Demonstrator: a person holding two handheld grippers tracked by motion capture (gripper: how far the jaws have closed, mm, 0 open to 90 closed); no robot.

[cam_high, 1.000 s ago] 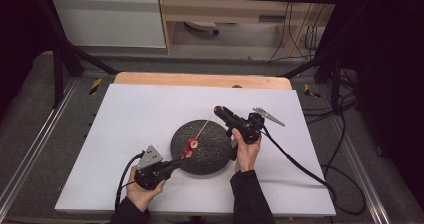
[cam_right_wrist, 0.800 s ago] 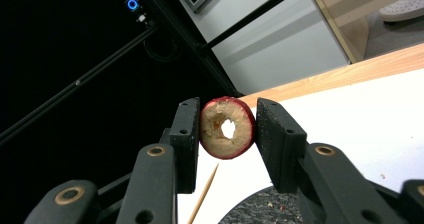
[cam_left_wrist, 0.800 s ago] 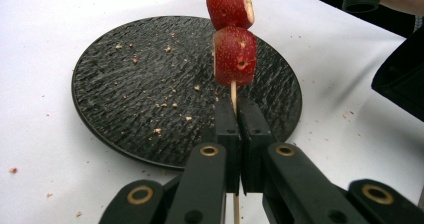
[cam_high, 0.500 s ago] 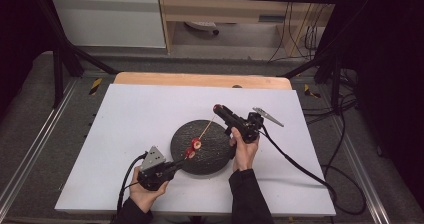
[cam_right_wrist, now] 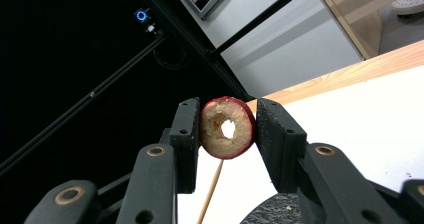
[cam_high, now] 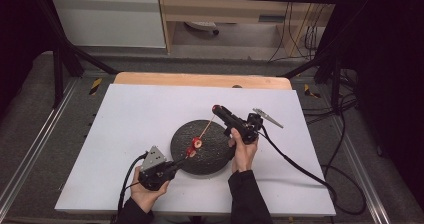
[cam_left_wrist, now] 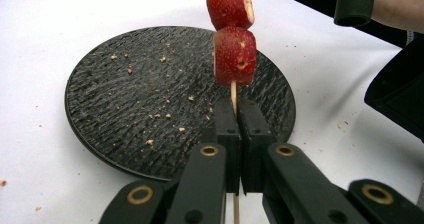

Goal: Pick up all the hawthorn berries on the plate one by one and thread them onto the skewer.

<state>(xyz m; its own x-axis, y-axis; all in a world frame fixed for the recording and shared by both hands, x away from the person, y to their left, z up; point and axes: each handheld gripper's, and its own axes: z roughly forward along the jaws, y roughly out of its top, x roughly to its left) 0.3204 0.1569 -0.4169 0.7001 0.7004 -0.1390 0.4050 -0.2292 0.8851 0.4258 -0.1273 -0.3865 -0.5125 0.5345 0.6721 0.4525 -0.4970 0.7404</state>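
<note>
A thin wooden skewer [cam_left_wrist: 233, 91] is pinched between the closed jaws of the left claw [cam_left_wrist: 234, 115], and two red fruit slices [cam_left_wrist: 234, 55] are seen threaded on it just above the jaw tips in the left gripper view. The skewer is held slanting over a round black plate [cam_high: 212, 154] that lies on the white worktop [cam_high: 135, 119]; from the high view its stick runs up and away from the left claw [cam_high: 176, 165] towards the right claw [cam_high: 216, 108]. Pale crumbs [cam_left_wrist: 150, 116] are scattered across the plate's ridged surface. Over at the right claw [cam_right_wrist: 227, 126], a ring-shaped slice [cam_right_wrist: 227, 127] with a red skin, pale flesh and a hole through its core is gripped on its two sides by the jaw pads, the jaws being closed on it. In the right gripper view the slice sits at the upper end of the skewer [cam_right_wrist: 212, 189], whose stick is seen running down below it; whether the tip is already through the hole cannot be told. The right claw is held above the far edge of the plate, well clear of the worktop, in the high view. A hand [cam_high: 243, 153] is wrapped around the right claw's handle, and a cable [cam_high: 295, 164] is trailed from it across the worktop.
</note>
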